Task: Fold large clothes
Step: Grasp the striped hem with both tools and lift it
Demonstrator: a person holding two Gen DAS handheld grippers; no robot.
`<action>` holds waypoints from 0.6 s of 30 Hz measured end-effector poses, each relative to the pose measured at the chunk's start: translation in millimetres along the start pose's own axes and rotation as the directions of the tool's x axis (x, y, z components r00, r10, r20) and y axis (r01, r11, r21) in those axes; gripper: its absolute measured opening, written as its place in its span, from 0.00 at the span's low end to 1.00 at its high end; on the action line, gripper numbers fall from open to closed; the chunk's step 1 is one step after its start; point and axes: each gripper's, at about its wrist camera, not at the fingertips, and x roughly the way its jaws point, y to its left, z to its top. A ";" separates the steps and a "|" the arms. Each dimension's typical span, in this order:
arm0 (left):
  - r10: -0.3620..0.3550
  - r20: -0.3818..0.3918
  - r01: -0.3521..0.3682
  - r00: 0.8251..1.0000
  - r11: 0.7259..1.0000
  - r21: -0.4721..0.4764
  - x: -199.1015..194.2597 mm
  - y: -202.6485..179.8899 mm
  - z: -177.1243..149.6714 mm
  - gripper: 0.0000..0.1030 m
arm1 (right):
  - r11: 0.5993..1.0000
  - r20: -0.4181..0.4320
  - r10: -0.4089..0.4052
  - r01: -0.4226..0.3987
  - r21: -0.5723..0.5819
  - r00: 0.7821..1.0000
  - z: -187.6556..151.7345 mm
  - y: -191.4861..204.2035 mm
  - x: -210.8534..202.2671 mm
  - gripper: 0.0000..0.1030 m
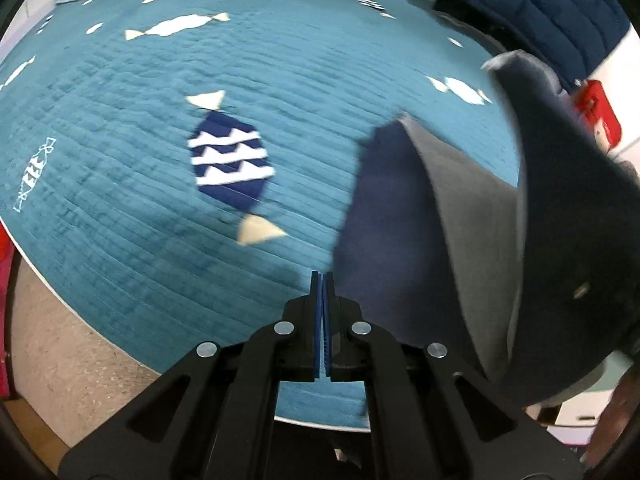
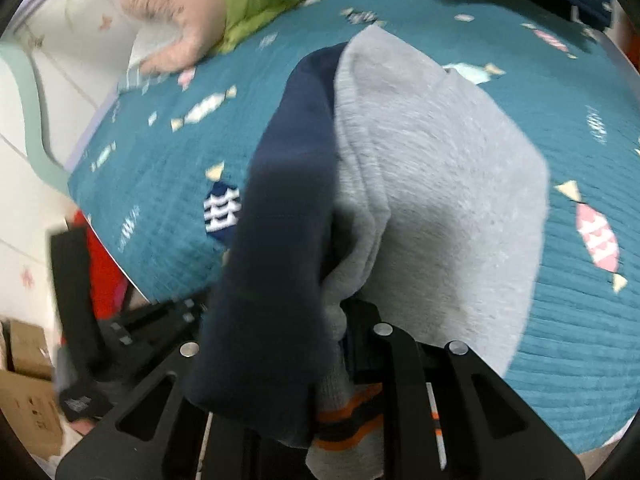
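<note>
Left gripper [image 1: 322, 276] hovered over the bed's teal quilt [image 1: 120, 184], jaws closed on nothing. Right gripper [image 2: 340, 312] clamped on the sweater [image 2: 440, 208], navy and grey, lifted over the quilt's near right. Green and pink clothes [image 2: 224, 12] heaped far left.

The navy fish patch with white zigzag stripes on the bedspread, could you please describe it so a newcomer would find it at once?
Start from the teal quilted bedspread over the bed. Near its middle, ahead of the shut left gripper, lies the navy fish patch. It alone is dark blue with white zigzags; neighbouring fish are white or pink.
</note>
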 end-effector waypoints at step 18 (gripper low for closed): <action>0.070 0.027 -0.070 0.997 0.997 -0.018 -2.2 3.1 30.9 0.15 | 0.869 -0.076 0.487 -0.473 0.144 0.870 -8.6 -10.4 23.3 0.57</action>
